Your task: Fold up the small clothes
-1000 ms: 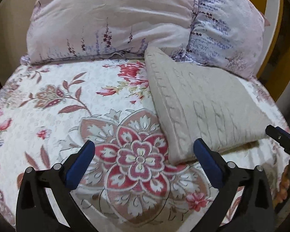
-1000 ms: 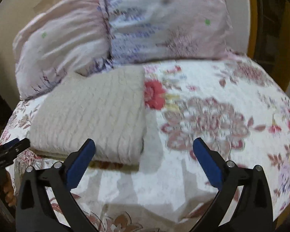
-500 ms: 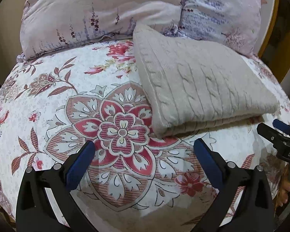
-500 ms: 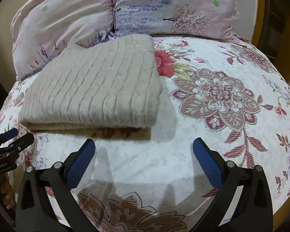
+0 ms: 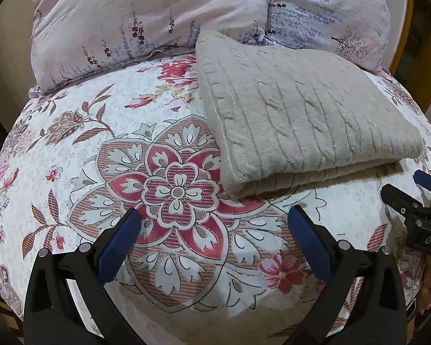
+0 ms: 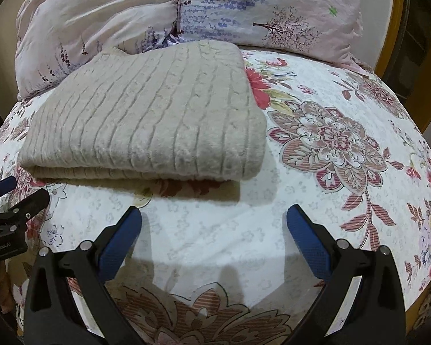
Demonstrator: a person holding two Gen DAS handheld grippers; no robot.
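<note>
beige knit sweater (image 5: 301, 118) lies folded on the bed (image 5: 71, 155) by the pillows (image 5: 146, 14), looks done; left hand-held gripper (image 5: 214, 224) & right hand-held gripper (image 6: 214, 224) both wide, holding nothing.

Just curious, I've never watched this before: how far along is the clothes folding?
It looks nearly finished. The beige knit garment lies folded into a neat rectangle on the floral bedspread, just in front of the pillows. Nothing is in hand: the left tool and right tool are open and apart from it. No other unfolded clothes show here.
</note>
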